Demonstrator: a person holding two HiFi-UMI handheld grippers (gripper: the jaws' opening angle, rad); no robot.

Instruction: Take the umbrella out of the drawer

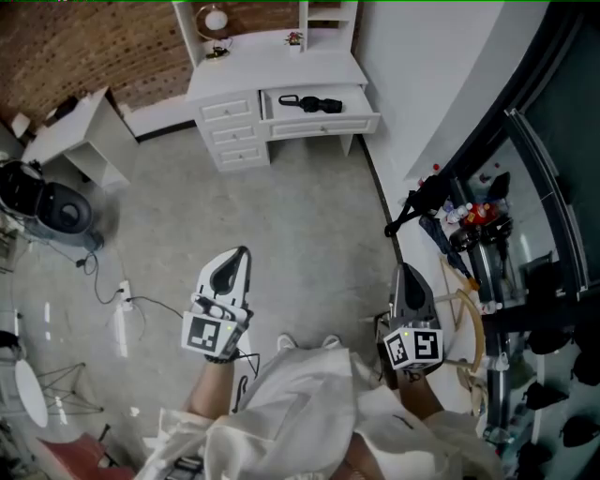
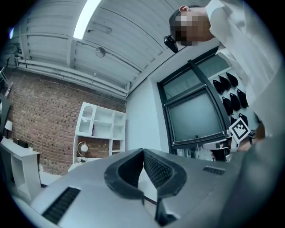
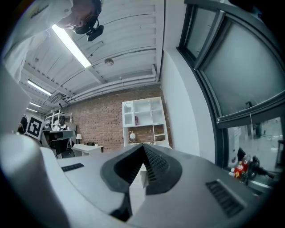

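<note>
- The black folded umbrella (image 1: 309,102) is lying lengthwise inside the open drawer (image 1: 367,122), with a small loop showing at its left end in the head view.
- The drawer is standing pulled out from the white surface (image 1: 272,67), just to the right of a stack of three small shut drawers (image 1: 232,131).
- A round lamp (image 1: 216,19) is sitting on the surface, under a white shelf unit (image 2: 100,129) that is standing against the brick wall (image 1: 94,47).
- The left claw (image 1: 245,250) is hovering over the grey floor (image 1: 300,216), well apart from the drawer, with its tip aiming toward the surface.
- In the left gripper view the left claw is showing its two ribbed jaws pressed together at the tip, with nothing between them.
- The right claw (image 1: 403,268) is hovering over the floor near the white wall on the right, also well apart from the drawer and the umbrella.
- In the right gripper view the right claw is likewise showing its jaws meeting at the tip, gripping nothing, and looking toward the shelf unit.
- Each claw is carrying its marker cube close to the person's white garment (image 1: 309,403) at the bottom of the head view.
- A small white side table (image 1: 80,131) is standing at the left, apart from the surface.
- A power strip (image 1: 123,298) is lying on the floor to the left of the left claw.
</note>
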